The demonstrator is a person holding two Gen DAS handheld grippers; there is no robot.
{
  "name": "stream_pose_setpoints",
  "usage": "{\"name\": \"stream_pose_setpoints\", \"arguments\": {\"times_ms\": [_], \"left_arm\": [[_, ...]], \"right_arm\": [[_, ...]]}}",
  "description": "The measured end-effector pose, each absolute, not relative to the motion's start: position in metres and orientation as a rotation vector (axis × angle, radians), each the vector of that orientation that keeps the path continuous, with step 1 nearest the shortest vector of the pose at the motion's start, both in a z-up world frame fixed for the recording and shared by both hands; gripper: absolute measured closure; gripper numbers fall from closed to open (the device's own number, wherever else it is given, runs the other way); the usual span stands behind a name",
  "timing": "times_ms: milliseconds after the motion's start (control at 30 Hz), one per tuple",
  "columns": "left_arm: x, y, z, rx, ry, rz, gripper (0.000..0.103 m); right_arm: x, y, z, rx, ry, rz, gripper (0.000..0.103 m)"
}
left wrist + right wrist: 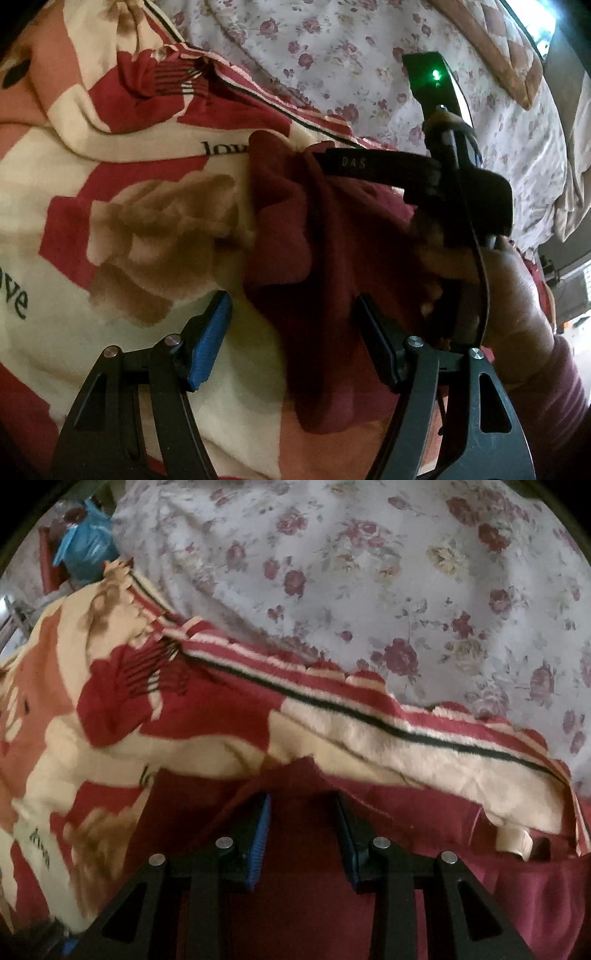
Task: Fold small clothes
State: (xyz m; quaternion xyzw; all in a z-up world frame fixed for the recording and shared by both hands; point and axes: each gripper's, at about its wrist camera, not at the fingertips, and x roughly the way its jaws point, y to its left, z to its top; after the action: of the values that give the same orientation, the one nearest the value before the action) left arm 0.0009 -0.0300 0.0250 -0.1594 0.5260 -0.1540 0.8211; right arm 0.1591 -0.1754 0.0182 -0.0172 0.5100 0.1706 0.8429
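Note:
A dark red garment (pixel 325 240) lies bunched on a cream and red blanket (pixel 110 206). My left gripper (pixel 291 299) hovers just above it, open. Its blue left pad (pixel 210 343) is over the blanket and its right finger over the garment, neither pressing. A hand (pixel 513 295) holds the right gripper (pixel 328 157), which reaches down to the garment's far edge. In the right wrist view the garment (pixel 306 878) rises in a taut peak between the fingers of the right gripper (pixel 302 799), which is shut on a thick fold of it.
The blanket (pixel 332 731) has a striped, scalloped border and lies on a pale floral bedsheet (pixel 369 572) (pixel 332 55). A blue bag (pixel 88 546) sits past the bed's far left corner. A brown quilted pillow (pixel 509 48) lies at the far right.

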Motion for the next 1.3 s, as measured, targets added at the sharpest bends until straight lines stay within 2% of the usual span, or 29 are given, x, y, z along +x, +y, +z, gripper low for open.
{"name": "stream_pose_setpoints", "arguments": {"times_ms": [367, 467, 533, 733, 767, 833, 900, 1067, 1133, 1200, 1267, 1300], "left_arm": [[-0.003, -0.031, 0.025, -0.314, 1.106, -0.316, 0.034], [-0.002, -0.032, 0.026, -0.312, 1.107, -0.314, 0.034], [-0.003, -0.031, 0.026, -0.316, 1.108, -0.316, 0.034], [-0.002, -0.026, 0.027, -0.357, 1.116, -0.329, 0.034], [-0.002, -0.024, 0.028, -0.375, 1.117, -0.332, 0.034], [0.0, -0.018, 0.028, -0.429, 1.121, -0.34, 0.034], [0.001, -0.012, 0.027, -0.48, 1.125, -0.349, 0.034], [0.002, -0.01, 0.027, -0.506, 1.129, -0.356, 0.033], [0.001, -0.013, 0.028, -0.491, 1.126, -0.356, 0.032], [0.002, -0.015, 0.028, -0.477, 1.123, -0.355, 0.032], [0.003, -0.016, 0.028, -0.479, 1.116, -0.361, 0.029], [0.004, -0.017, 0.028, -0.486, 1.111, -0.366, 0.024]], "right_arm": [[0.124, -0.198, 0.053, 0.019, 1.02, 0.393, 0.069], [0.13, -0.192, 0.039, 0.022, 1.063, 0.374, 0.067], [0.138, -0.183, 0.023, 0.017, 1.111, 0.366, 0.061], [0.143, -0.186, 0.035, 0.072, 1.141, 0.362, 0.057], [0.14, -0.186, 0.04, 0.082, 1.137, 0.376, 0.056], [0.133, -0.182, 0.047, 0.083, 1.13, 0.399, 0.039], [0.129, -0.175, 0.05, 0.099, 1.132, 0.445, 0.027], [0.125, -0.133, 0.036, -0.009, 1.174, 0.472, 0.027], [0.127, -0.121, 0.026, -0.076, 1.178, 0.445, 0.022], [0.125, -0.115, 0.023, -0.133, 1.152, 0.435, 0.022], [0.125, -0.123, 0.025, -0.102, 1.139, 0.429, 0.037], [0.125, -0.131, 0.027, -0.09, 1.131, 0.429, 0.052]]}}
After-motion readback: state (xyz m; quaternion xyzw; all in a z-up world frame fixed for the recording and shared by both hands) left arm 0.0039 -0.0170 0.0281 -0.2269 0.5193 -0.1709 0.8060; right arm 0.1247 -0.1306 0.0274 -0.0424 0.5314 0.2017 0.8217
